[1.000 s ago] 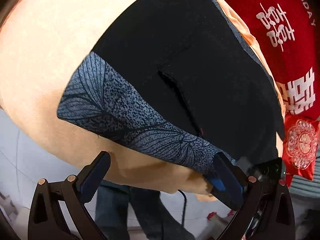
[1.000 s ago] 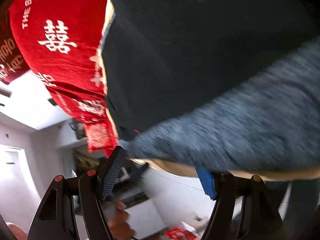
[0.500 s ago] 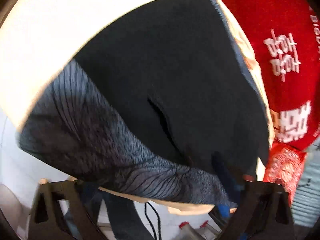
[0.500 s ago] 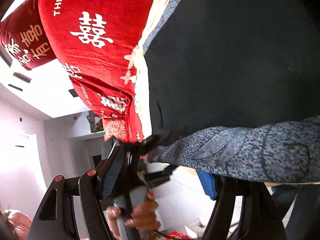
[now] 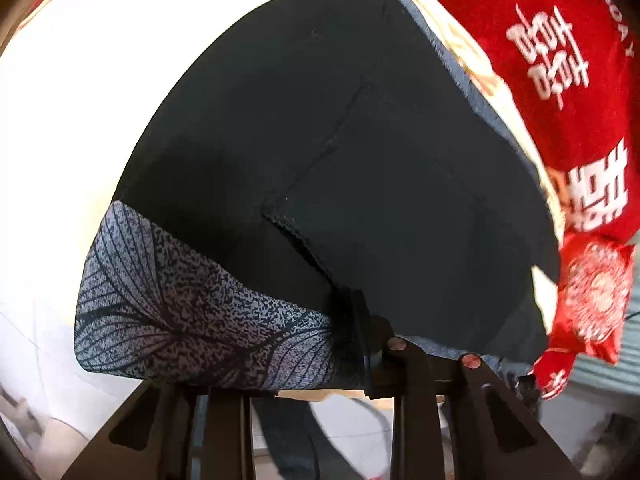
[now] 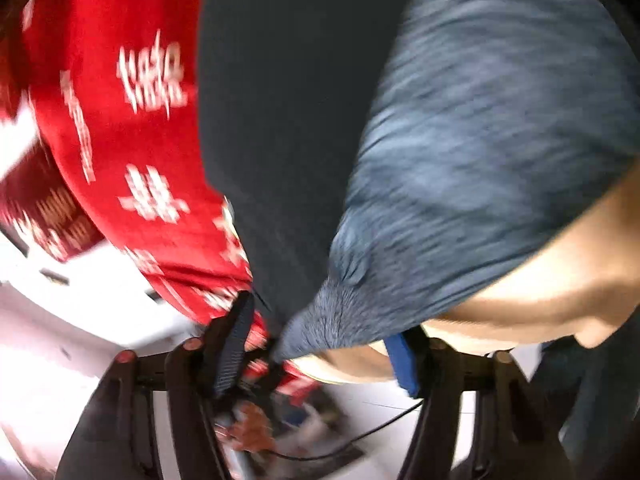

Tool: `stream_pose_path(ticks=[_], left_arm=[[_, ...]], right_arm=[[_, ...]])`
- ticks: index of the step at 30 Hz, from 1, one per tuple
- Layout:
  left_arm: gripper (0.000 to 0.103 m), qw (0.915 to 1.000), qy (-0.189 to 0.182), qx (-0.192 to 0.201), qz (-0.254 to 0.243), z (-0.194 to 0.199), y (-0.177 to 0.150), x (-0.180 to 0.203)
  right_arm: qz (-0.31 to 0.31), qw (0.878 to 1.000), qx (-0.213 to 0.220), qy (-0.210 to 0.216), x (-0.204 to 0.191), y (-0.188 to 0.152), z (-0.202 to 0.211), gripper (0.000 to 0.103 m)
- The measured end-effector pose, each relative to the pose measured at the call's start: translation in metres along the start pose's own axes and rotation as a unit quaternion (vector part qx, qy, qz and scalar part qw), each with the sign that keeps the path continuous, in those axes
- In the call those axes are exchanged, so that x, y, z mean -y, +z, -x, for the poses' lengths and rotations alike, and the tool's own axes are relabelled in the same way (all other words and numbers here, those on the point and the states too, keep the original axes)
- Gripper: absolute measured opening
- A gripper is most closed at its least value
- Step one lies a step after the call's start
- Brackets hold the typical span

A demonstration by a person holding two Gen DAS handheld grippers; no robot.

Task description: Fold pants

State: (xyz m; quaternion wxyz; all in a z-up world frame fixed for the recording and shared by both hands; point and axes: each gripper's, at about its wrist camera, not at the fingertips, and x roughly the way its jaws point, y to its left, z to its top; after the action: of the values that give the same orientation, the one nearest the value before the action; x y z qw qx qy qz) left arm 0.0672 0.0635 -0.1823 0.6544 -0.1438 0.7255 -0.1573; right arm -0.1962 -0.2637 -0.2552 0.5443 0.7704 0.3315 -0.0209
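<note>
Starting at my left claw (image 5: 328, 332): one finger presses against puckered cloth at the waistband. The other is hidden under the overhanging fabric, so I cannot tell whether that claw has closed.

My right claw (image 6: 320, 352) stands wide open. Only the pointed corner of the waistband hangs between its fingers, and that view is smeared.

The black stretch pants (image 5: 360, 140) lie flat on the pale cream counter (image 5: 80, 100). Their blue-grey leaf-patterned waistband (image 5: 180, 300) is nearest me and droops over the near edge. The waist therefore points toward me and the legs run away from it, so the long axis goes near to far, leaning slightly right in the left view. Along their right side the pants lie just beside the red cloth with white characters (image 5: 560, 80). A red embroidered cushion (image 5: 596, 304) sits at the near right.

My main worry is the right side. With so little corner inside the open fingers, closing could catch a thin tip or miss it altogether, and the cloth would slip once I lift.

If one claw holds and the other does not, the waistband would rise unevenly and the fold would skew off the long axis.

Pulling toward me could slide the slick fabric off the near edge. A sweep to the right might snag the red cloth.
</note>
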Motion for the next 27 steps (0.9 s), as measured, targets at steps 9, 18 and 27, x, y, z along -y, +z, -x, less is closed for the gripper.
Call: stream_pose_path(ticks=[9, 18, 27], left_arm=[[0.025, 0.9994, -0.020, 0.016, -0.022, 0.036, 0.010, 0.019], [0.025, 0.9955, -0.047, 0.066, -0.050, 0.080, 0.067, 0.083], [0.025, 0.9886, 0.017, 0.129, -0.076, 0.049, 0.181, 0.141]], right_arm=[[0.138, 0.985, -0.003, -0.108, -0.109, -0.009, 0.021, 0.005], [0.266, 0.952, -0.043, -0.145, -0.231, 0.062, -0.012, 0.005], [0.278, 0.934, -0.107, -0.199, -0.273, 0.189, -0.113, 0.006]])
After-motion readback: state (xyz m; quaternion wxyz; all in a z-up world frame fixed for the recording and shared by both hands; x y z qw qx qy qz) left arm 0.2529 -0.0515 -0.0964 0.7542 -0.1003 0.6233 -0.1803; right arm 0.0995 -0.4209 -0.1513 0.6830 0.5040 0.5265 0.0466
